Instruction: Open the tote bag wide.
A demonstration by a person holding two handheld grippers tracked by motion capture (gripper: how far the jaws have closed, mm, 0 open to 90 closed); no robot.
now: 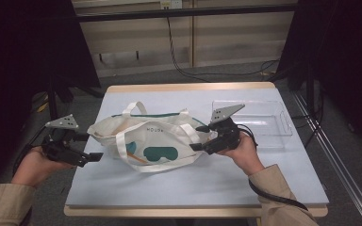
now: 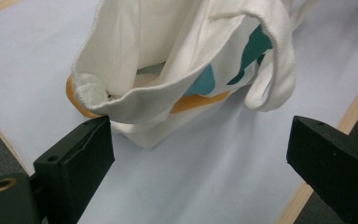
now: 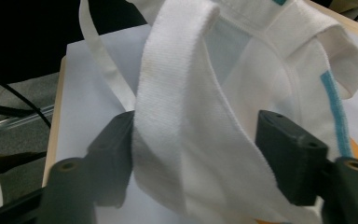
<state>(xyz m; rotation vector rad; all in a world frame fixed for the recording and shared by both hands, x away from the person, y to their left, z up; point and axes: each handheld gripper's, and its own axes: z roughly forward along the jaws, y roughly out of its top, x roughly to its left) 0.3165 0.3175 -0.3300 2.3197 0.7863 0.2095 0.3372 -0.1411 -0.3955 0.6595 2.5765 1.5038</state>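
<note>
A white canvas tote bag (image 1: 162, 136) with teal and orange shapes lies on its side in the middle of the pale blue table (image 1: 179, 186). My left gripper (image 1: 88, 147) is at the bag's left end. In the left gripper view the left gripper (image 2: 200, 140) stands wide open, its left jaw right beside the bag's mouth corner (image 2: 121, 100). My right gripper (image 1: 199, 137) is at the bag's right end. In the right gripper view the right gripper (image 3: 196, 126) is open, with a broad white handle strap (image 3: 177, 116) lying between the jaws.
A clear plastic tray (image 1: 283, 126) sits at the back right of the table, just behind the right hand. Black curtains hang on both sides. Cables run over the floor beyond the table's far edge (image 1: 188, 87).
</note>
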